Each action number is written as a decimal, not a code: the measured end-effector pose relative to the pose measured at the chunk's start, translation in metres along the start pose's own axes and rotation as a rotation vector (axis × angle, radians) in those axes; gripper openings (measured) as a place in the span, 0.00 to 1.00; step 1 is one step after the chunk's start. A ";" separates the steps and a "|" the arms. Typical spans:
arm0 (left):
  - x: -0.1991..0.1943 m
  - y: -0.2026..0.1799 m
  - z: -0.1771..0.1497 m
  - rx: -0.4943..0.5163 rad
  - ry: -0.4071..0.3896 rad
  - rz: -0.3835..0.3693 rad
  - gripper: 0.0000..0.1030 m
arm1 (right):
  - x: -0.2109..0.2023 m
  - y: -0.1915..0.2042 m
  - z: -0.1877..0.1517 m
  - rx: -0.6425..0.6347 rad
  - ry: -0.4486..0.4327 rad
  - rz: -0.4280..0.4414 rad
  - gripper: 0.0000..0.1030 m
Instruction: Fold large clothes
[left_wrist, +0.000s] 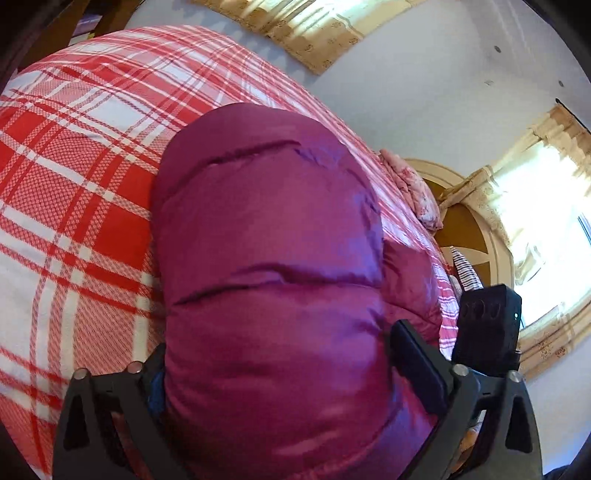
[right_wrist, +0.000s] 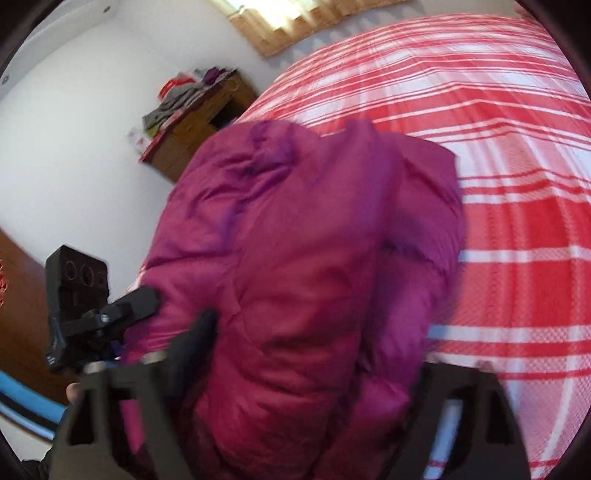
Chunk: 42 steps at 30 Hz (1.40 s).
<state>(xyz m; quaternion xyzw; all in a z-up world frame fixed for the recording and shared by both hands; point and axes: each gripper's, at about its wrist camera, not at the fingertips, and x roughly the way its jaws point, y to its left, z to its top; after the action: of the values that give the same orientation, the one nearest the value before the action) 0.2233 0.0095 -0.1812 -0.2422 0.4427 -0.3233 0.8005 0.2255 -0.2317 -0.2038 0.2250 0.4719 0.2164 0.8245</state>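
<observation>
A magenta puffer jacket (left_wrist: 269, 258) lies bunched on a red and white checked bed cover (left_wrist: 74, 177). My left gripper (left_wrist: 280, 373) has its jaws around a thick fold of the jacket, which fills the gap between the fingers (left_wrist: 417, 365). In the right wrist view the same jacket (right_wrist: 303, 266) bulges between the jaws of my right gripper (right_wrist: 314, 354), with one dark finger (right_wrist: 195, 343) pressed into the fabric on the left. The other gripper (right_wrist: 81, 295) shows at the left of that view, against the jacket's edge.
The bed cover (right_wrist: 498, 166) spreads to the right. A wooden cabinet (right_wrist: 199, 129) piled with clothes stands by the white wall. A pink pillow (left_wrist: 413, 188) and a wooden headboard (left_wrist: 469, 229) lie at the bed's far end. Curtained windows (left_wrist: 535, 206) are behind.
</observation>
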 end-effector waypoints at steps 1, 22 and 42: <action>-0.004 -0.001 -0.002 -0.007 -0.008 -0.010 0.88 | 0.000 0.003 -0.001 -0.006 0.020 0.016 0.59; -0.213 0.070 0.034 -0.126 -0.533 0.421 0.72 | 0.133 0.249 0.039 -0.534 0.050 0.219 0.42; -0.182 0.137 0.023 -0.245 -0.450 0.559 0.76 | 0.099 0.204 0.070 -0.298 -0.162 0.027 0.72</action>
<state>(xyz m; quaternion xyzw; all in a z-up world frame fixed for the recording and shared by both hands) 0.2121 0.2373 -0.1626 -0.2709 0.3403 0.0242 0.9001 0.3033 -0.0225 -0.1217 0.1233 0.3636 0.2763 0.8811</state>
